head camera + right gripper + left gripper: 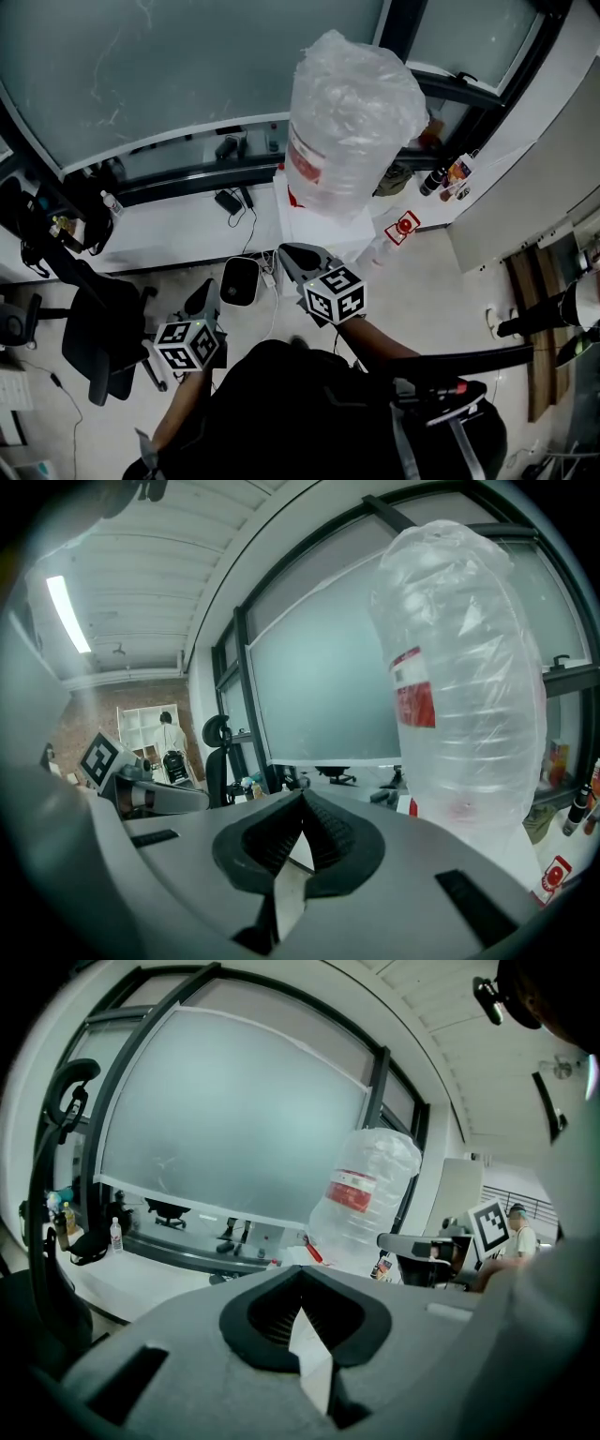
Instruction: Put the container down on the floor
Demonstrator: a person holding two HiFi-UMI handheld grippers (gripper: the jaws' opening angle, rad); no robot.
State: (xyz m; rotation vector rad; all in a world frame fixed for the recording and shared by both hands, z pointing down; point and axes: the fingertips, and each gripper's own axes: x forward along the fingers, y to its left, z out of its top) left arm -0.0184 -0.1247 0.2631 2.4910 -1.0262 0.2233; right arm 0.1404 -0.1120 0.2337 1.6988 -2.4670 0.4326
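Left hand-held gripper (203, 298) and right hand-held gripper (292, 258) both closed, empty; wrapped water jug (352, 122) at 12 o'clock, floor (441, 281) open at 3 o'clock

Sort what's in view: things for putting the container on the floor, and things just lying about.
Job: wrapped container, floor, left gripper and right gripper, both shut and empty.
Lying about: office chair, small bottle on the ledge, power adapter.
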